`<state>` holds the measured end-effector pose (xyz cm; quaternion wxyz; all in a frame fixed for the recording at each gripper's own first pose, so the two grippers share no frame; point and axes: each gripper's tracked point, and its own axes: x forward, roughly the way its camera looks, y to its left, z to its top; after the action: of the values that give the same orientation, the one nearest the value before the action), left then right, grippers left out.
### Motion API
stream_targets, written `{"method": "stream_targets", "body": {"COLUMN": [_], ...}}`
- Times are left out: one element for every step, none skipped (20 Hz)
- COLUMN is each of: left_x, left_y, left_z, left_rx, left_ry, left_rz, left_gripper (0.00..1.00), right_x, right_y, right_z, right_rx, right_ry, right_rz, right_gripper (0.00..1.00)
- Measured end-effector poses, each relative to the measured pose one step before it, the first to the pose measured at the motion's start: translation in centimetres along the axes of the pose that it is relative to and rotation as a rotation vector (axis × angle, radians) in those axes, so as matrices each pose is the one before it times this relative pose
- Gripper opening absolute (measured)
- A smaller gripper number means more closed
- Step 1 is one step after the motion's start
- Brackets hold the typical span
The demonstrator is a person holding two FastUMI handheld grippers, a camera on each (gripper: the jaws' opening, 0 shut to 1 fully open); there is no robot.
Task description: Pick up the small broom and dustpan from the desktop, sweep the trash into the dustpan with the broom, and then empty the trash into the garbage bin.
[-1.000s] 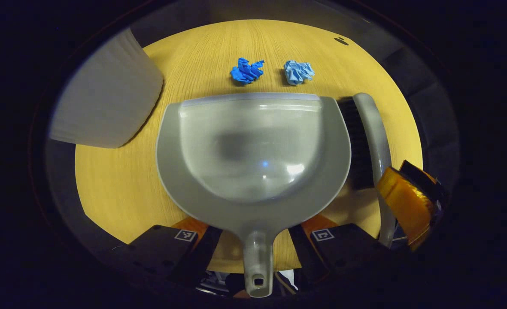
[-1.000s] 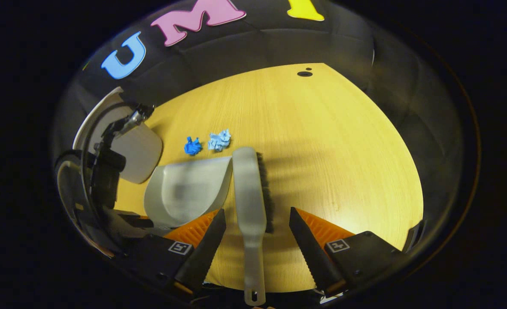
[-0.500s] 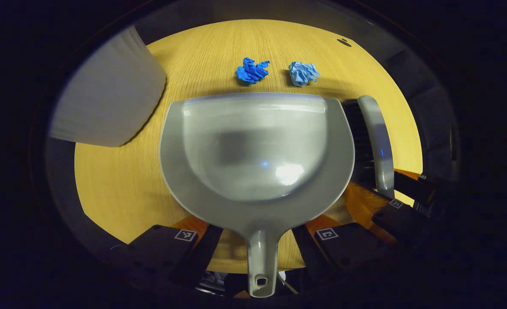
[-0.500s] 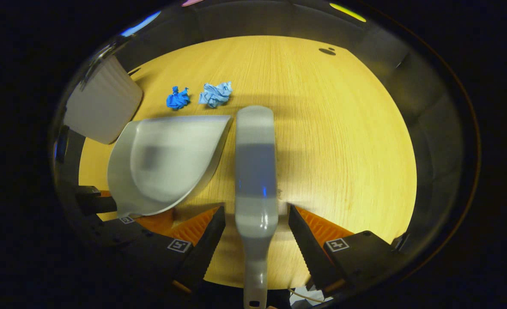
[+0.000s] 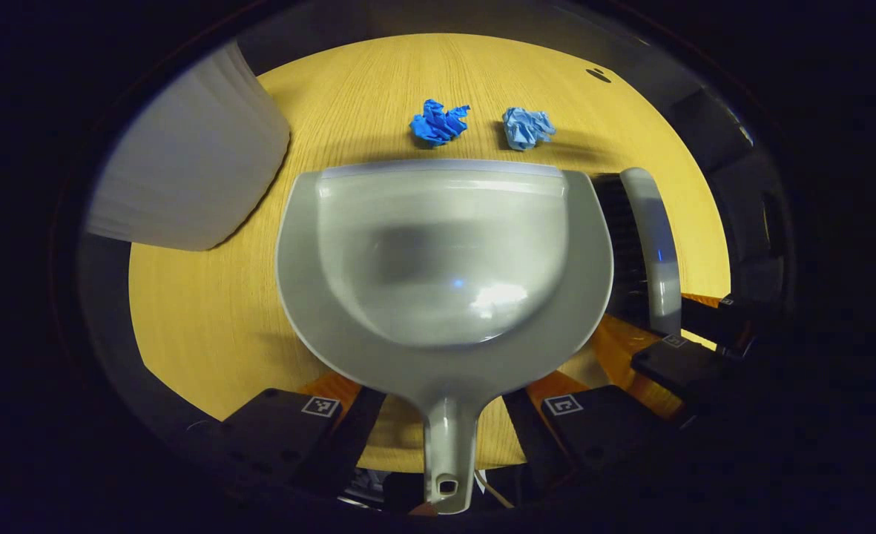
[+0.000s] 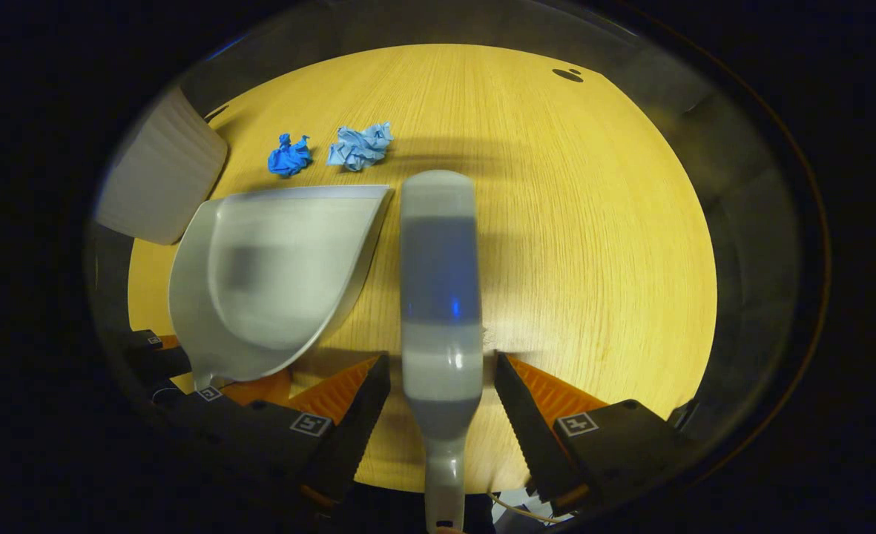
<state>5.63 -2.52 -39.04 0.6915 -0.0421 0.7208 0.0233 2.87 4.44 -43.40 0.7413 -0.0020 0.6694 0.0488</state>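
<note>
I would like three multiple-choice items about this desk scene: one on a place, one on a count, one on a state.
1. Where is the grey plastic dustpan relative to the grey hand broom?
A. to its left in the right gripper view
B. on top of it
C. behind it

2. How many crumpled blue paper balls lie on the yellow wooden desktop?
A. one
B. two
C. four

3. How is the left tool?
A. open, either side of the dustpan handle
C. shut on the broom
B. holding paper

Key: 1 A, the pan lies left of the broom; 2 B, a dark ball and a pale ball; 3 A, gaps show beside the handle.
</note>
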Motion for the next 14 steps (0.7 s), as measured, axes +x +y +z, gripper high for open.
{"method": "stream_targets", "body": {"left_x": [0.045,-0.088,-0.087,0.246,0.080,0.031,0.211,-0.375,0.013,-0.044,0.020,0.019,-0.045,0.169], "left_y": [-0.058,0.044,0.014,-0.021,0.047,0.074,-0.049,0.097,0.048,0.099,-0.005,-0.004,0.007,-0.027], "left_z": [-0.003,0.081,-0.104,-0.005,0.086,-0.038,0.145,-0.094,-0.043,0.041,-0.066,0.036,-0.115,0.028], "left_rx": [-0.00192,0.00103,0.00711,0.02176,0.01850,0.01803,0.00888,0.00588,0.01104,0.00438,-0.01706,-0.00836,-0.00632,0.00401], "left_ry": [-0.00485,-0.00040,-0.00250,-0.00626,-0.00272,-0.00011,0.00022,0.00374,0.00235,-0.00066,-0.00237,-0.01454,-0.01126,-0.00376], "left_rz": [0.00077,0.00013,0.00069,-0.00061,-0.00075,-0.00287,-0.00117,-0.00270,-0.00122,0.00220,-0.00122,-0.00296,0.00001,0.00081], "left_gripper": [0.82,0.82,0.81,0.79,0.77,0.61,0.56,0.45,0.41,0.41,0.40,0.34,0.33,0.33], "right_x": [-0.015,-0.075,0.073,0.072,0.001,-0.015,0.082,-0.009,-0.032,-0.033,-0.083,0.049,-0.038,0.072], "right_y": [-0.072,0.052,0.077,0.060,0.010,0.014,0.043,0.023,-0.046,-0.001,-0.039,0.011,0.025,-0.064], "right_z": [-0.112,0.093,-0.023,0.027,0.026,0.013,-0.002,-0.053,-0.043,-0.004,0.035,0.079,-0.025,-0.125], "right_rx": [0.00659,0.01098,0.00514,-0.00268,-0.00713,-0.00481,-0.00713,-0.00388,-0.00220,0.00317,0.00503,0.00162,-0.00844,-0.02488], "right_ry": [0.00093,-0.01256,-0.01147,-0.01459,-0.00490,-0.00633,0.00390,0.00805,0.01858,0.01530,0.01473,0.00547,-0.00058,-0.00278], "right_rz": [0.00034,0.00169,0.00352,0.00160,0.00080,-0.00045,0.00227,0.00300,0.00321,0.00130,-0.00245,-0.00078,0.00200,0.00294], "right_gripper": [0.84,0.73,0.63,0.53,0.50,0.50,0.50,0.50,0.45,0.50,0.44,0.44,0.41,0.35]}}
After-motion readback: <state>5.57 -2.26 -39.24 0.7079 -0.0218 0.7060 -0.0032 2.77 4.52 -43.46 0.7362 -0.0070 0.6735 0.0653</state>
